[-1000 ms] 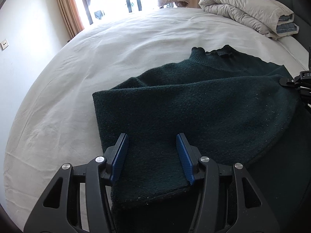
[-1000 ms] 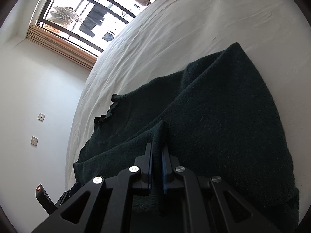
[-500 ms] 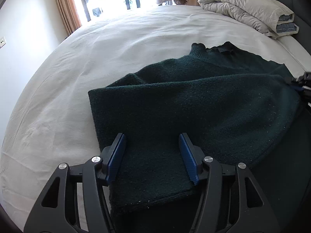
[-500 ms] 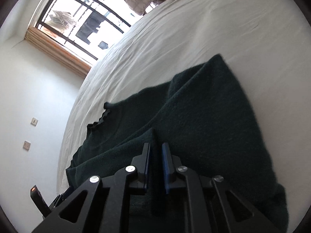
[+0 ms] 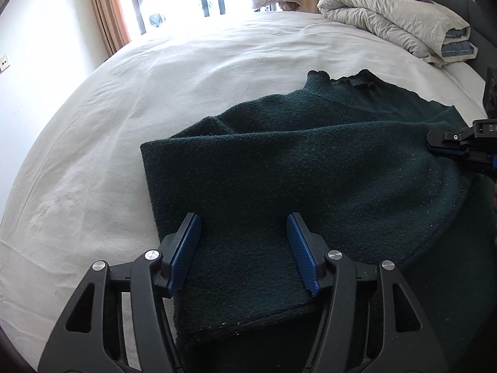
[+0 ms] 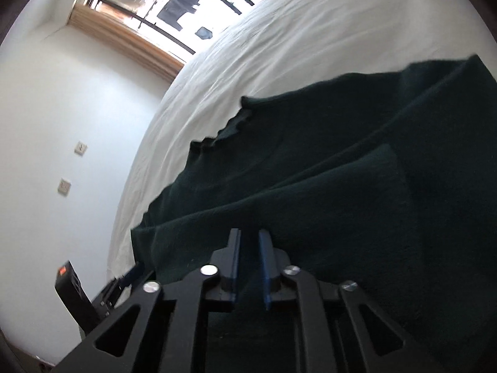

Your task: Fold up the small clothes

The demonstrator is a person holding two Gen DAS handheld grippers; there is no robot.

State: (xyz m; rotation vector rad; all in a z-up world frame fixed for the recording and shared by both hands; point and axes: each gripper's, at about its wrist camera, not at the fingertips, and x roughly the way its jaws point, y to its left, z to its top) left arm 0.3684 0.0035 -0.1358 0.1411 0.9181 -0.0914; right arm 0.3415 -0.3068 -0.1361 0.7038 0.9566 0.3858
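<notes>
The dark green sweater (image 5: 310, 168) is lying on the white bed (image 5: 155, 93) — the left hand-held gripper (image 5: 243, 248) is spreading apart over its folded edge, while the right hand-held gripper (image 6: 248, 261) is pinching a fold

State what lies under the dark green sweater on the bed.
The sweater lies on a white bedsheet, which shows all around it. Its folded-over sleeve covers lower layers, so anything beneath them cannot be seen.
</notes>
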